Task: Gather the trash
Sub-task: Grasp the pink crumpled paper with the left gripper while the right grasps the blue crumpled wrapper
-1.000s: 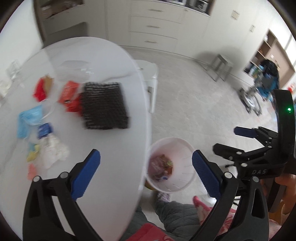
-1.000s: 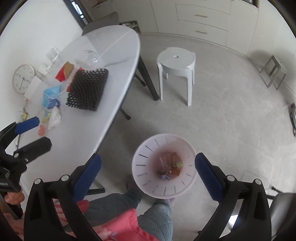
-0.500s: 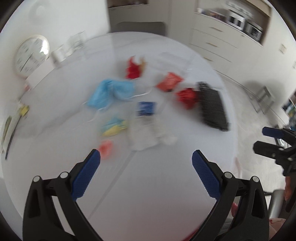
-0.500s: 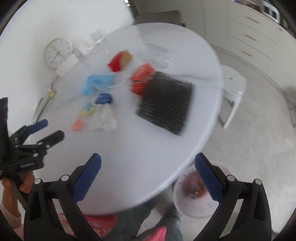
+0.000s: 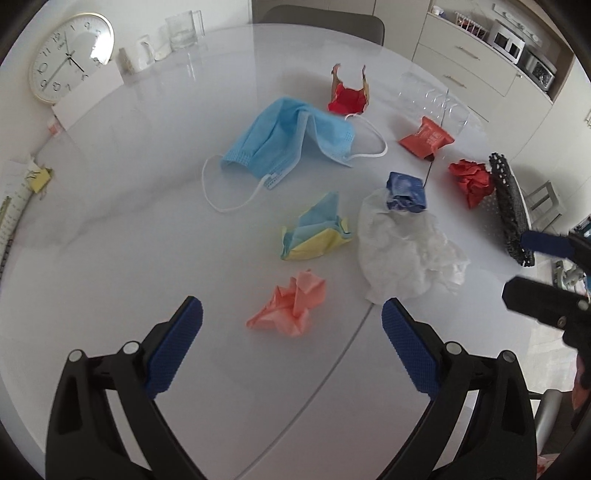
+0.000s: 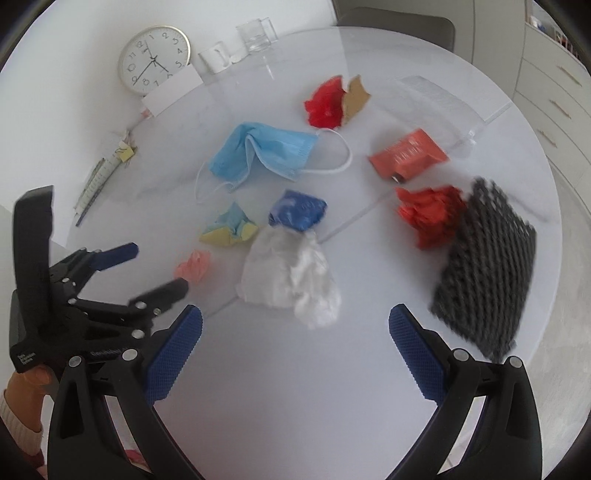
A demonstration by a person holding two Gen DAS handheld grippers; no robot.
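Observation:
Trash lies scattered on the white round table (image 5: 110, 206). A crumpled pink paper (image 5: 290, 308) sits just ahead of my open left gripper (image 5: 291, 328), between the lines of its fingers. Beyond it are a yellow-and-blue wad (image 5: 314, 232), a white crumpled tissue (image 5: 406, 251), a dark blue wrapper (image 5: 404, 192) and a blue face mask (image 5: 291, 142). My right gripper (image 6: 295, 332) is open and empty, with the white tissue (image 6: 291, 275) just ahead of it. The left gripper (image 6: 155, 269) shows at the left of the right wrist view, near the pink paper (image 6: 194, 266).
Red crumpled paper (image 6: 430, 214), an orange packet (image 6: 408, 155), a black mesh sleeve (image 6: 487, 269), a red-and-brown torn carton (image 6: 336, 99) and a clear plastic tray (image 6: 439, 96) lie farther back. A clock (image 6: 153, 59), glasses (image 6: 256, 35) and papers stand at the far rim.
Both grippers swung up from the waste bin on the floor to over the table. The trash now fills both views and the bin is out of sight. Both stayed open.

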